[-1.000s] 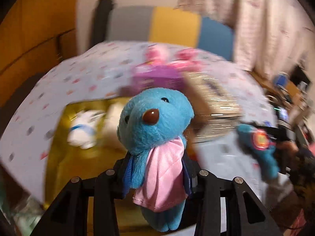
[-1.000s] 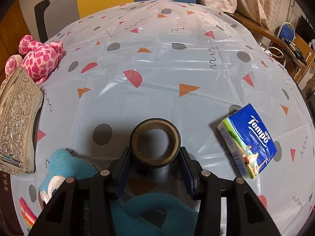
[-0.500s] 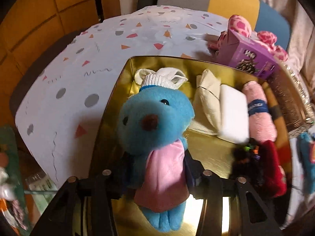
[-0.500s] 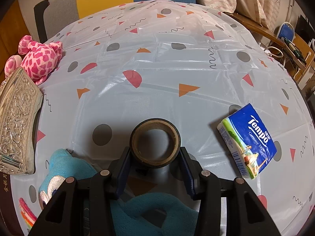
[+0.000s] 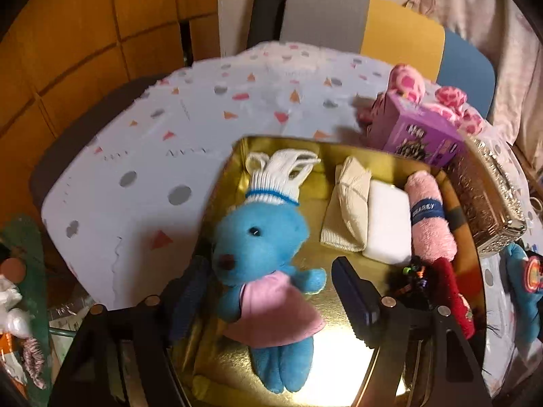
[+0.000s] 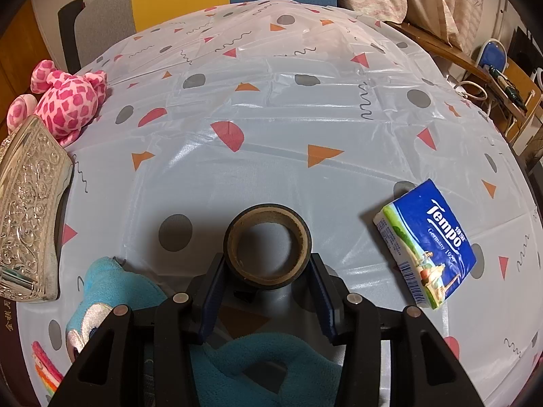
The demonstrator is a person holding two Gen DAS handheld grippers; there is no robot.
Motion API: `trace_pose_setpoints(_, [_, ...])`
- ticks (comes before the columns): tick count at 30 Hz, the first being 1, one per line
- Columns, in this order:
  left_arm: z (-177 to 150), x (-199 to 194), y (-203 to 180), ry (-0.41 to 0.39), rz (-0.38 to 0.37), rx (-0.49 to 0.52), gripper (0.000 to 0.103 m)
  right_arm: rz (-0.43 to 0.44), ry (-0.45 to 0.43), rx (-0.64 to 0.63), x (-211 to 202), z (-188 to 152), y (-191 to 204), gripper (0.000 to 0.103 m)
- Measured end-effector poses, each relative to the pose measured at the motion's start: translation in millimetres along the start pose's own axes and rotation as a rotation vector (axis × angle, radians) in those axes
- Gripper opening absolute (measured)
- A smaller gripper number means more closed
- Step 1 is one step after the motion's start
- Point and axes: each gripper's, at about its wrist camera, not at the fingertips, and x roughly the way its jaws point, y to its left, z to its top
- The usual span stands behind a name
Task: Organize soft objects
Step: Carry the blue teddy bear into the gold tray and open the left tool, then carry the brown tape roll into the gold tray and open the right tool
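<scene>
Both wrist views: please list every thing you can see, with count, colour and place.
Blue bear: 1, blue with pink cloth, lying in gold tin.
Gold tin: 1, on table.
Knitted glove: 1, white, in tin.
Pink roll: 1, in tin.
White pad: 1, in tin.
Purple box: 1, behind tin.
Pink spotted plush: 1, on table.
Tissue pack: 1, blue, on table.
Tape roll: 1, dark.
Left hand-held gripper: jaws just opening, around bear.
Right hand-held gripper: shut on tape roll.
</scene>
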Motion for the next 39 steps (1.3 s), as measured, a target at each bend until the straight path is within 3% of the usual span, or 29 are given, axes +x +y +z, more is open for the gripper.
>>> trace_pose_setpoints(4, [-3.9, -23.6, -2.9, -0.074, 0.033, 0.018, 0.075, -0.020, 0.014, -0.009, 0.7, 2.0, 2.2, 0.047])
trace_pose_setpoints(11, [-16.0, -49.9, -12.9, -0.126, -0.017, 0.005, 0.079, -0.140, 0.047, 0.001, -3.7, 12.8, 4.6, 0.047])
trace_pose_setpoints(22, [-35.4, -62.2, -42.1, -0.156, -0.078, 0.046, 0.083, -0.179, -0.192, 0.029, -78.0, 23.9, 10.3, 0.047])
trace_pose_setpoints(31, [-41.9, -59.1, -39.8, -0.150, -0.076, 0.033, 0.083, 0.016, -0.330, -0.111, -151.6, 2.4, 83.4, 0.047])
trace_pose_setpoints(39, [-44.4, -57.2, -29.9, -0.153, -0.075, 0.012, 0.083, 0.298, -0.310, -0.301, -186.1, -38.5, 178.4, 0.047])
